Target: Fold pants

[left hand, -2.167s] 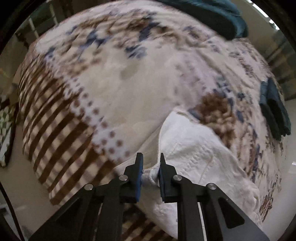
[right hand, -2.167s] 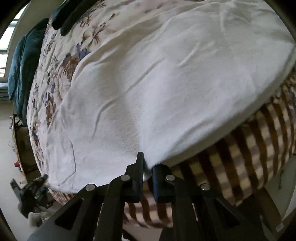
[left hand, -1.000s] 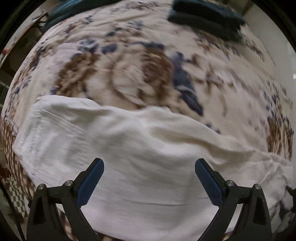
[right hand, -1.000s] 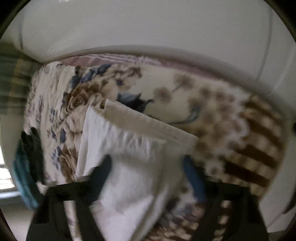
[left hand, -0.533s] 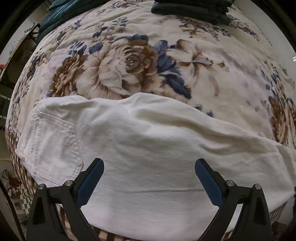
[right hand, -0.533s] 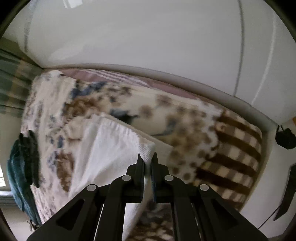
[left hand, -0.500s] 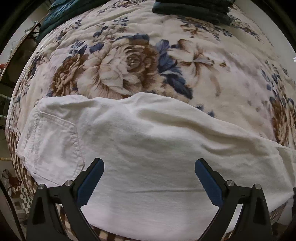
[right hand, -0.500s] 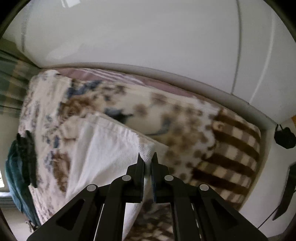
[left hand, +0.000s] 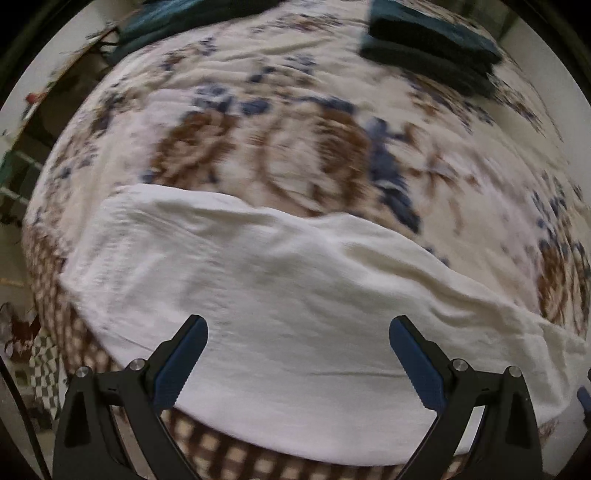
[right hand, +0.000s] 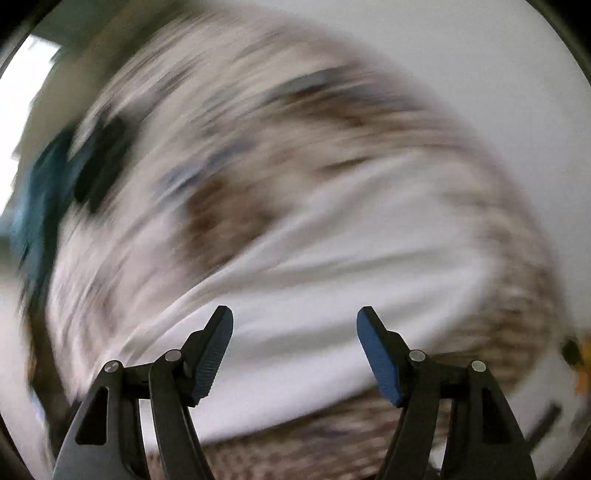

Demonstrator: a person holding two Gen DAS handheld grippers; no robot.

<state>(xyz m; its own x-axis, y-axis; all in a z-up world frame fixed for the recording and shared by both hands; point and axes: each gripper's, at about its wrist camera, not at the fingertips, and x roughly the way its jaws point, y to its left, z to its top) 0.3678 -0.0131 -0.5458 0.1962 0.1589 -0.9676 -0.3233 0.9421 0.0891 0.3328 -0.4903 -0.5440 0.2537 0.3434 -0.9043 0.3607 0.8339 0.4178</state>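
White pants (left hand: pixel 295 306) lie flat along the near edge of a bed covered by a floral blanket (left hand: pixel 295 140). My left gripper (left hand: pixel 297 328) is open and empty, hovering above the pants. The right wrist view is heavily blurred by motion. My right gripper (right hand: pixel 294 317) is open and empty above the pants (right hand: pixel 332 295), near the bed's brown checked edge (right hand: pixel 509 325).
Folded dark teal clothes (left hand: pixel 432 40) lie at the far right of the bed, more teal fabric (left hand: pixel 166 18) at the far left. The same dark clothes (right hand: pixel 74 173) show at left in the right wrist view. A white wall (right hand: pixel 480 74) stands behind the bed.
My right gripper has opened from shut and swung fast toward the pants, blurring its view. My left gripper stays open and has shifted slightly over the pants.
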